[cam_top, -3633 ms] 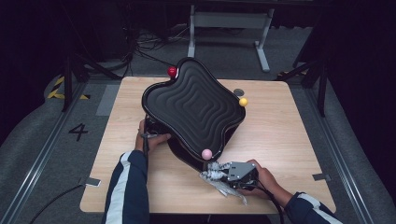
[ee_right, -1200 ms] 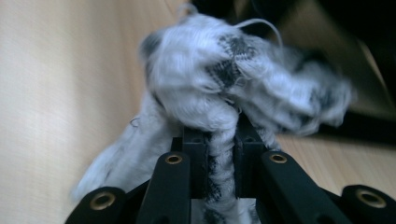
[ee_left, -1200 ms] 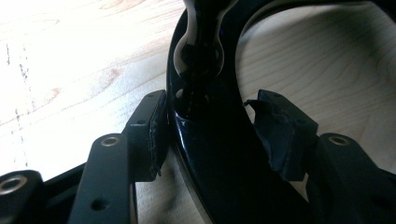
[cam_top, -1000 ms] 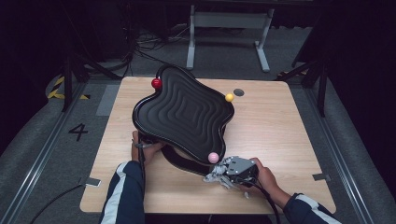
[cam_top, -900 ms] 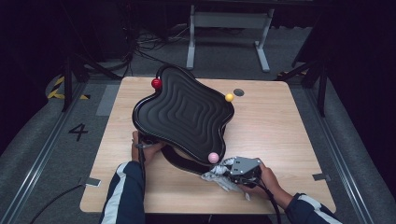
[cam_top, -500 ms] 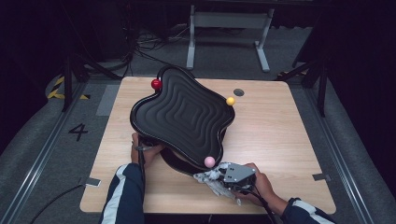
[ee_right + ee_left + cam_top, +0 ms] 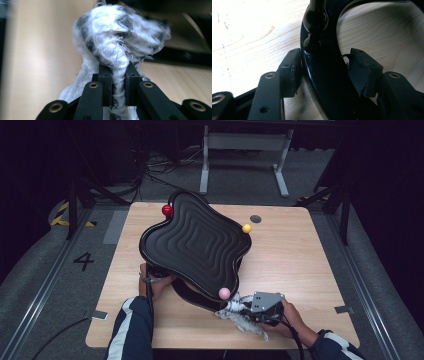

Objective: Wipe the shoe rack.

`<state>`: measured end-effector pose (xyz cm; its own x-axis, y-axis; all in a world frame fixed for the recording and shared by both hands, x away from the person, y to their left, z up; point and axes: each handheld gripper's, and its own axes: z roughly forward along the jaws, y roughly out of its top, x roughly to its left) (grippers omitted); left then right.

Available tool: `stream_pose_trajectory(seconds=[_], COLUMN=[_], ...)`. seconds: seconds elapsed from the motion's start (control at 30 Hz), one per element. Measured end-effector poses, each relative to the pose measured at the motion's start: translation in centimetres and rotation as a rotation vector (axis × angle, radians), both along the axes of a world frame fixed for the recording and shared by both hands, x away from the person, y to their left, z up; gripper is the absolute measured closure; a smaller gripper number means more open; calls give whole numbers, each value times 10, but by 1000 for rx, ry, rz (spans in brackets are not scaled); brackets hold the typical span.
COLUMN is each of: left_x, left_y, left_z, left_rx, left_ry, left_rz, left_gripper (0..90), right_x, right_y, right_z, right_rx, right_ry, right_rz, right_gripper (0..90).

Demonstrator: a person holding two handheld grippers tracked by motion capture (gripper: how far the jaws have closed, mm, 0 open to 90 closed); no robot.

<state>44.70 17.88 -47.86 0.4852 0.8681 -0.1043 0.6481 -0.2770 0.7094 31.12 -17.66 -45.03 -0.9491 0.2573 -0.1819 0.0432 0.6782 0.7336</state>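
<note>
Right now our right gripper (image 7: 239, 312), lower right of the high view, pinches a white cloth (image 7: 117, 47) tight btwn its 2 jaws, just beside the black wavy tray (image 7: 197, 245). Our left gripper (image 7: 324, 72), lower left, clamps the tray's glossy base ring (image 7: 324, 82). Tray sits tilted mid-table (image 7: 300, 255) w/ 3 balls on its rim.

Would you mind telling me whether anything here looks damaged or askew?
The black tray sits tilted, propped up rather than flat. On the left gripper, one finger's pad looks torn and ragged.
</note>
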Motion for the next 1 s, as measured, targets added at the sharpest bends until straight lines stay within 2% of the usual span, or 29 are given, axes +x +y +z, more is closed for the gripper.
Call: stream_pose_trajectory(seconds=[0.13,0.23,0.3,0.37,0.47,0.57,0.6,0.67,0.7,0.77,0.8,0.83,0.9,0.97,1.0], left_x=[-1,-1,-1,-1,-1,-1,-1,-1,-2,-3,-4,-5,-6,-8,-7], left_y=[-1,0,0,0,0,1,1,3,3,5,7,9,12,19,22], left_z=[0,0,1,0,0,0,-1,-1,-1,0,0,2,4,8,10], left_rx=[8,14,14,12,7,-14,-38,-32,-65,-84,-92,-74,-90,-133,-136], left_ry=[0,0,1,1,1,12,-1,-6,2,-7,-25,-31,-33,-64,-71], left_rz=[2,1,1,1,-6,-18,-15,-20,-19,-42,-46,-57,-40,-23,-21], left_gripper=[447,446,446,446,437,408,402,395,391,377,401,430,398,377,374], right_x=[-16,-23,-25,-25,-25,-21,-17,-14,-8,-1,2,6,13,20,23], right_y=[15,36,49,57,64,63,60,57,50,43,40,37,29,23,21], right_z=[3,-3,-9,-14,-18,-23,-24,-25,-24,-24,-25,-25,-25,-25,-25], right_rx=[37,33,4,7,-15,-48,-46,-43,-42,-45,-47,-55,-52,-43,-48], right_ry=[12,14,-12,-21,-74,-120,-111,-101,-93,-95,-101,-106,-103,-82,-84], right_rz=[59,68,33,-3,-43,-99,-115,-127,-161,-185,-201,-220,-252,-272,-278], right_gripper=[796,793,794,795,802,805,805,805,805,804,804,804,802,799,799])
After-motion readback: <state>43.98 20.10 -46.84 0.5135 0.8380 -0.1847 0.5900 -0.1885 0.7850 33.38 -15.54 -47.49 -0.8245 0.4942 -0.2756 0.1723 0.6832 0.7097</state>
